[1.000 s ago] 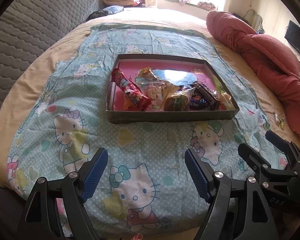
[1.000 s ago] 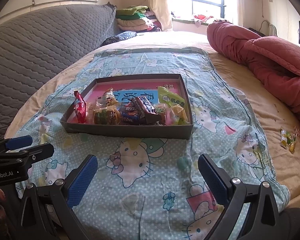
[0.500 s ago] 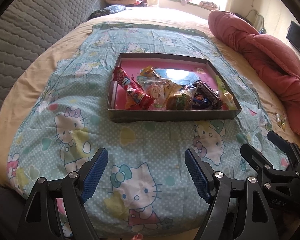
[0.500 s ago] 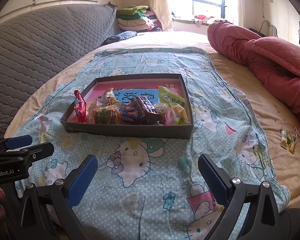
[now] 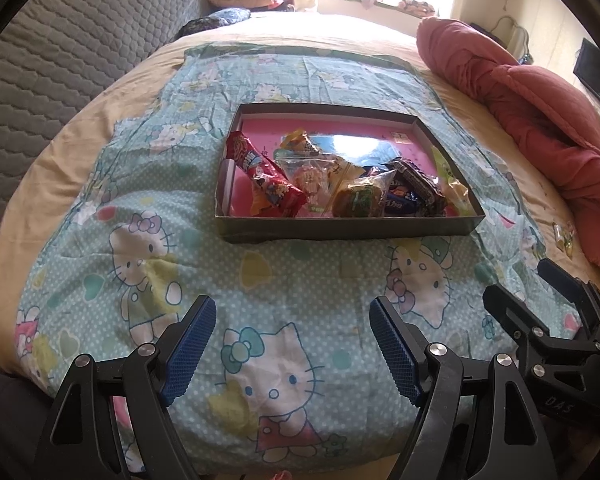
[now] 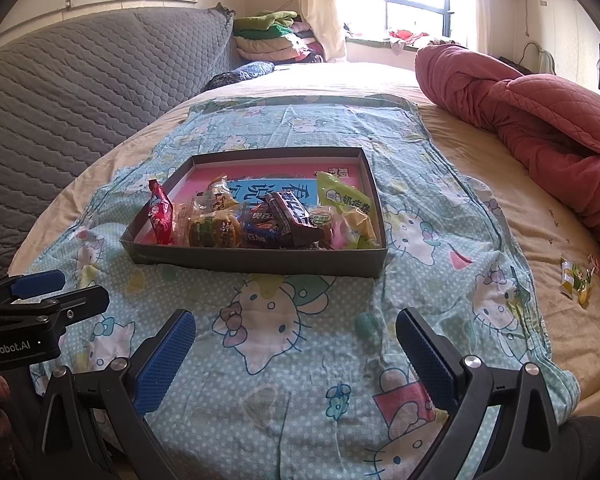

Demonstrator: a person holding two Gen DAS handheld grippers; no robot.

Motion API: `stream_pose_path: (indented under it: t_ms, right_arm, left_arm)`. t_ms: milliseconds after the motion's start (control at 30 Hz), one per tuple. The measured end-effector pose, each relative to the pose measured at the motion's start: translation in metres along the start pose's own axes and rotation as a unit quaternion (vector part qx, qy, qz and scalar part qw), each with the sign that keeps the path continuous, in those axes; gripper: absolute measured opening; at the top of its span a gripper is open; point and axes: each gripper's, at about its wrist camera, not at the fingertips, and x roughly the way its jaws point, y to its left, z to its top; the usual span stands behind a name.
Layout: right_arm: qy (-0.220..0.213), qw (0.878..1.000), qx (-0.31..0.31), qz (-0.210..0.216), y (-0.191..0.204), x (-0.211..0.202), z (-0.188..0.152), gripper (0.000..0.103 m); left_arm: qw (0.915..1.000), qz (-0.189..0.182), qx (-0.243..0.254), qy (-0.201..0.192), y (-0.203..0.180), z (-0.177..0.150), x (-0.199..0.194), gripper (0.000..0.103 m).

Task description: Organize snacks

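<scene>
Hovering short of the box | both grippers, left and right, spread wide, empty | next (my guess): the stray packet right of the box.

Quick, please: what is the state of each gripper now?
Left gripper: open, holding nothing, above the Hello Kitty cloth.
Right gripper: open, holding nothing.

My tongs' blue pads, aqua dotted cat-print sheet under the grey box, its pink floor, red wrapper inside, rose quilt beside it
</scene>
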Motion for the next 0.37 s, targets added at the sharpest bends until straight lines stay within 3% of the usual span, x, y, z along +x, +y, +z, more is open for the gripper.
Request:
stream_pose_path:
  t_ms: [367]
  right_arm:
    - [0.026, 0.999, 0.032, 0.024, -0.012, 0.022, -0.002, 0.101]
  left_arm:
    - [1.0000, -0.006, -0.001, -0.001, 0.009, 0.006, 0.019, 0.080]
